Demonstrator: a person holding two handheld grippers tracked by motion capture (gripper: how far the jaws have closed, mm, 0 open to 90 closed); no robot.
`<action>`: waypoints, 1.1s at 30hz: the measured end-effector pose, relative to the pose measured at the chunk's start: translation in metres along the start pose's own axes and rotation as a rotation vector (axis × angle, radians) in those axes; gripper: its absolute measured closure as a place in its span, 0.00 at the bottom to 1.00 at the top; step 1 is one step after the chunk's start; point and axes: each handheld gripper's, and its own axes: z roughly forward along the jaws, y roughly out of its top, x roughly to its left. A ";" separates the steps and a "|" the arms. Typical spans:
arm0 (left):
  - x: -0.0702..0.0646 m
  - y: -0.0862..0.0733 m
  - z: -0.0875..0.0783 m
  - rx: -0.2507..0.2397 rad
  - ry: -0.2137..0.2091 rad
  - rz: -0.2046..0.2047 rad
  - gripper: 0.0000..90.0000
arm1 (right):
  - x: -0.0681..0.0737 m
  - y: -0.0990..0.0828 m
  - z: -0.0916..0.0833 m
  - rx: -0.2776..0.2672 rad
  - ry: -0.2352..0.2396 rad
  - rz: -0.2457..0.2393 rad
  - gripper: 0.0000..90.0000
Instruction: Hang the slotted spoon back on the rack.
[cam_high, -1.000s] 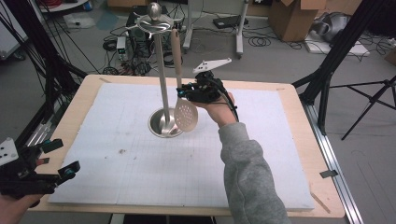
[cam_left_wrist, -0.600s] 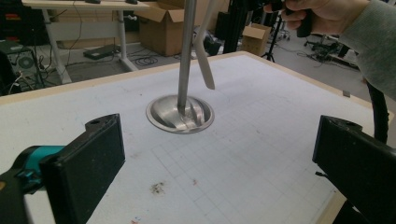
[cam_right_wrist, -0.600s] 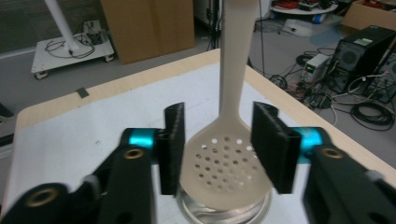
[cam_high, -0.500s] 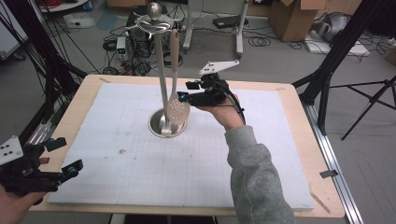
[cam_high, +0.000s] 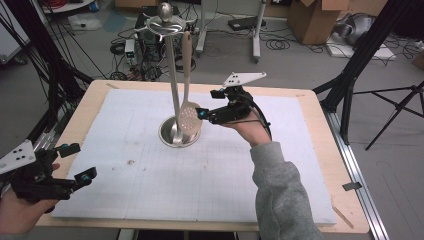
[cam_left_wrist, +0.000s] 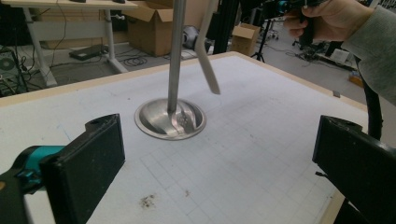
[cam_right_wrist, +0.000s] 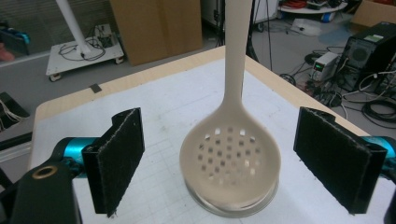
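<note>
Now the slotted spoon (cam_high: 189, 117) hangs by the top of its handle from the hook ring of the utensil stand (cam_high: 171, 85), its perforated bowl dangling just above the stand's round steel base (cam_high: 169, 136) on the white mat (cam_high: 150, 180). The right gripper (cam_high: 207, 104) sits just beside the spoon, on the side away from the stand's pole; its jaws have just been opening and stand wide, and in the right gripper view the pads flank the spoon bowl (cam_right_wrist: 230, 161) without touching it, so the spoon looks freely hung and let go. To finish this step well, I'd say the right hand should back straight away from the stand, keeping both pads clear of the spoon so it doesn't get nudged into a swing or lifted off its hook; any sideways drift toward the pole risks clipping the handle. The left gripper (cam_high: 72, 162) waits well apart from the stand, near the mat's front corner, jaws spread and empty, with the stand's base (cam_left_wrist: 170, 119) ahead of it across the mat.
</note>
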 end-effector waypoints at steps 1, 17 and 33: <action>0.000 0.000 0.002 0.001 -0.003 -0.001 0.03 | -0.001 -0.001 -0.001 0.004 0.005 0.002 0.16; 0.000 0.003 0.023 0.018 -0.031 0.000 0.03 | -0.003 -0.022 -0.029 -0.006 -0.018 0.025 0.16; -0.001 0.006 0.044 0.035 -0.068 0.009 0.03 | -0.006 -0.045 -0.063 0.007 -0.058 0.037 0.16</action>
